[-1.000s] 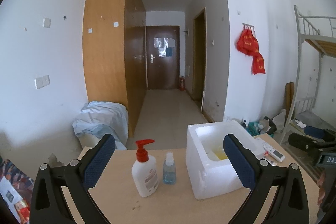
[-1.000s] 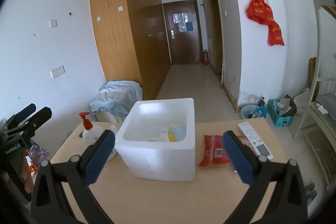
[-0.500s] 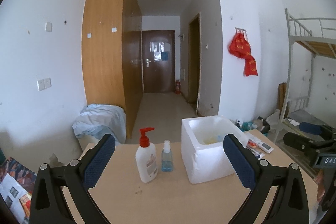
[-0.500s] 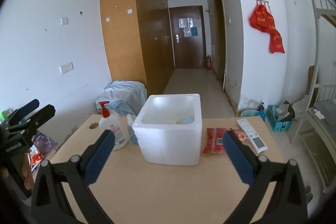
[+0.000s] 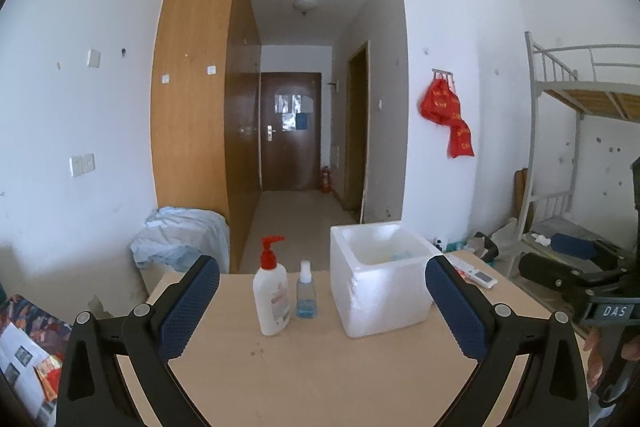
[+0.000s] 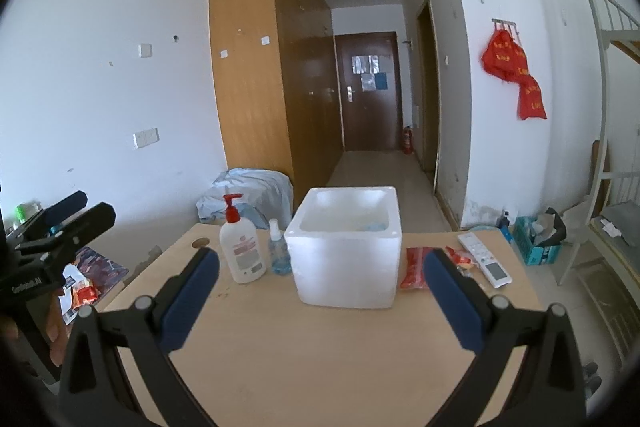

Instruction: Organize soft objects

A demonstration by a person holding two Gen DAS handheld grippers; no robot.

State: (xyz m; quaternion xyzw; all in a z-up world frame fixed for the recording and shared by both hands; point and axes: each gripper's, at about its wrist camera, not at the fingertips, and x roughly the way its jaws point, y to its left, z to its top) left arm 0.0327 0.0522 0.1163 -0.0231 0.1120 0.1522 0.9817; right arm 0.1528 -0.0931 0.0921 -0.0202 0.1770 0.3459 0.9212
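**Both claws released, red packet lying nearer the right one**

In the foreground, both claws are being held above the near part of the pale wooden worktop (image 6: pixel 320 359), each spread wide with nothing between its blue pads. The left claw (image 5: pixel 322 309) is being pointed between the white pump bottle with the red nozzle (image 5: pixel 272 293) and the square white foam box (image 5: pixel 382 291); the right claw (image 6: pixel 320 301) is being aimed squarely at that box.

Further on, the small clear bottle of blue liquid (image 6: pixel 279 254) is standing just beside the pump bottle, left of the box. The flat red plastic packet (image 6: pixel 415 267), judged to be the soft object of the task, is lying on the worktop just right of the box, ahead and right of the right claw, its long axis running away from the camera. The right hand is judged nearer; the packet is barely visible from the left.

Beyond it, a white remote control (image 6: pixel 484 259) is resting near the far right edge. Pale items are lying inside the box, too dim to identify.
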